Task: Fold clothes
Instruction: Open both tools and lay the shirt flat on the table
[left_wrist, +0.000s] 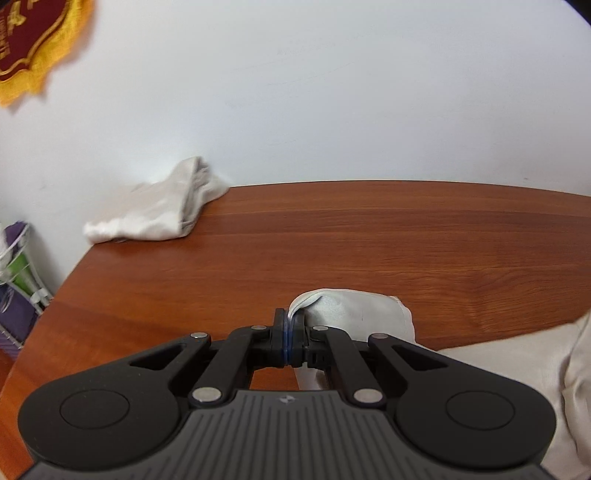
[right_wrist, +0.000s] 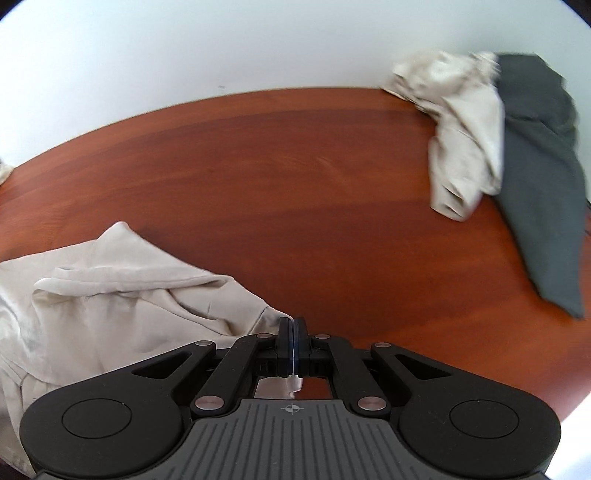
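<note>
A cream garment (left_wrist: 509, 365) lies on the reddish wooden table (left_wrist: 332, 240) at the lower right of the left wrist view. My left gripper (left_wrist: 290, 325) is shut on a folded edge of it, and the cloth loops up out of the pads. In the right wrist view the same cream garment (right_wrist: 110, 302) spreads rumpled at the lower left. My right gripper (right_wrist: 293, 332) is shut on another edge of it, with a strip of fabric showing under the jaws.
A folded cream cloth (left_wrist: 159, 210) sits at the table's far left corner against the white wall. A crumpled cream garment (right_wrist: 458, 125) and a dark grey garment (right_wrist: 539, 177) lie at the far right. A wire rack (left_wrist: 18, 266) stands off the table's left edge.
</note>
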